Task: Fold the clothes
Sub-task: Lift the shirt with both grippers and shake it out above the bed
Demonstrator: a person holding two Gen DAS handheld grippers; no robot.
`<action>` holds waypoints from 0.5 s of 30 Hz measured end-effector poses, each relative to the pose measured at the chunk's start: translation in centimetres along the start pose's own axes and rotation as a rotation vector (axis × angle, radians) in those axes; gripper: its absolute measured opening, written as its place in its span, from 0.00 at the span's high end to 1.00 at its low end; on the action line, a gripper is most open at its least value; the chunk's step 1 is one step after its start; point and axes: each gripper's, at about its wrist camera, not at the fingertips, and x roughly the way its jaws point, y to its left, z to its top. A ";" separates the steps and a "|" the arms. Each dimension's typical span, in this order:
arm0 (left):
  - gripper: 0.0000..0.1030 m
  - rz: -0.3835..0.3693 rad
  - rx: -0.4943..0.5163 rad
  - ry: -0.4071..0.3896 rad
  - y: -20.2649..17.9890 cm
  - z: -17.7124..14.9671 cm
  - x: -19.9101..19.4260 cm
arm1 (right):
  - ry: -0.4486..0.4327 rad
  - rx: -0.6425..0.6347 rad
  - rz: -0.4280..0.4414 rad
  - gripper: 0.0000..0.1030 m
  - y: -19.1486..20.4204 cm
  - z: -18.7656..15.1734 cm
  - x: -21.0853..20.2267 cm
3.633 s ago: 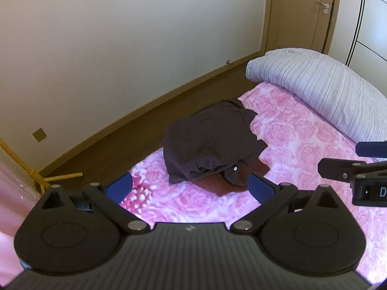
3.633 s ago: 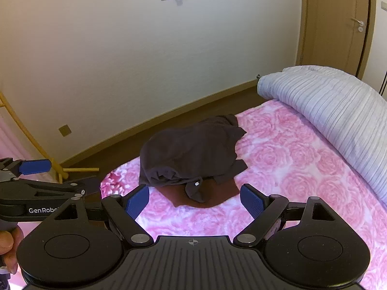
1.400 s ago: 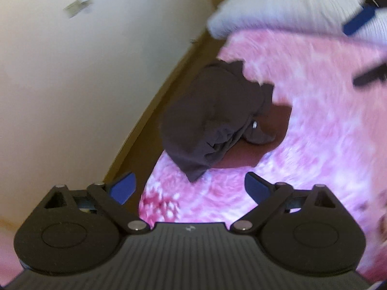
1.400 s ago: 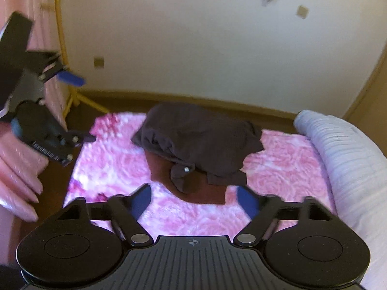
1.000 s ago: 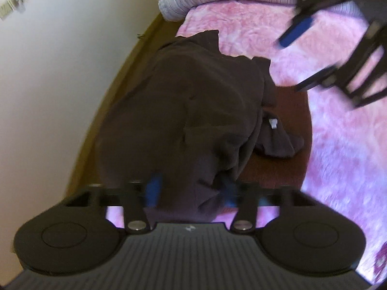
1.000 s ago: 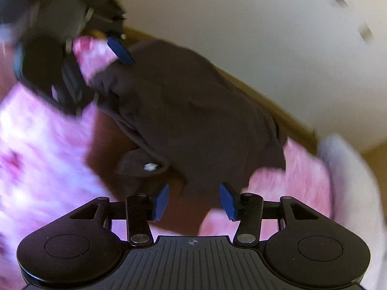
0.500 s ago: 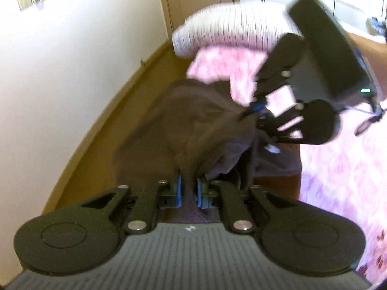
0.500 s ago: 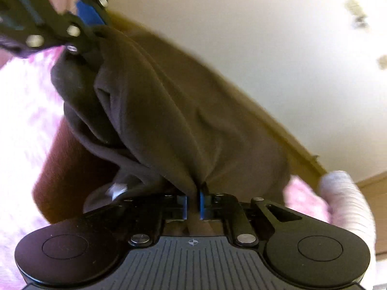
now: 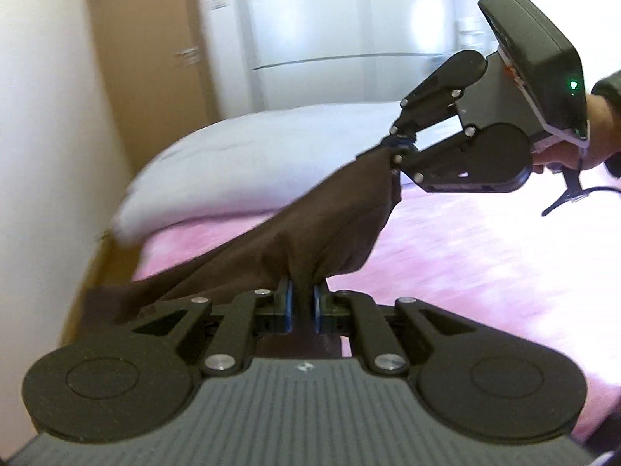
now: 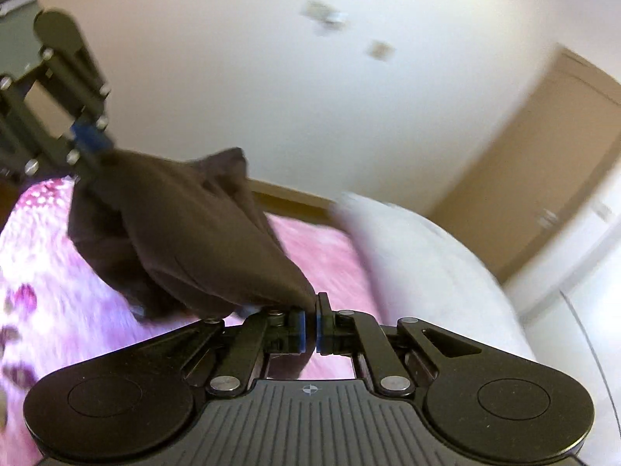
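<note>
The dark brown soft fabric garment (image 9: 310,229) hangs in the air above the pink rose-patterned bedspread (image 9: 485,256), stretched between both tools. The left gripper (image 9: 302,303) has its blue-padded jaws clamped on a bunched edge of the cloth, and the right gripper (image 10: 309,322) likewise pinches another edge tightly. The cloth sags between them in loose, uneven drapes, with no neat crease or flat layered shape visible, so it does not look folded now. A white striped quilt (image 9: 240,163) lies rolled along the bed's far side, clear of the cloth. Judging by this, spreading and folding the garment remain.
</note>
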 end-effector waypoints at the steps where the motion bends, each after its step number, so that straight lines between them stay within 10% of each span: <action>1: 0.94 -0.040 0.019 -0.011 -2.9 1.2 0.3 | 0.009 0.025 -0.039 0.97 -1.4 -2.4 -3.1; 15: 0.94 -0.801 -0.046 -0.054 -44.6 17.3 6.1 | 0.204 0.178 -0.544 0.97 -15.1 -30.9 -45.7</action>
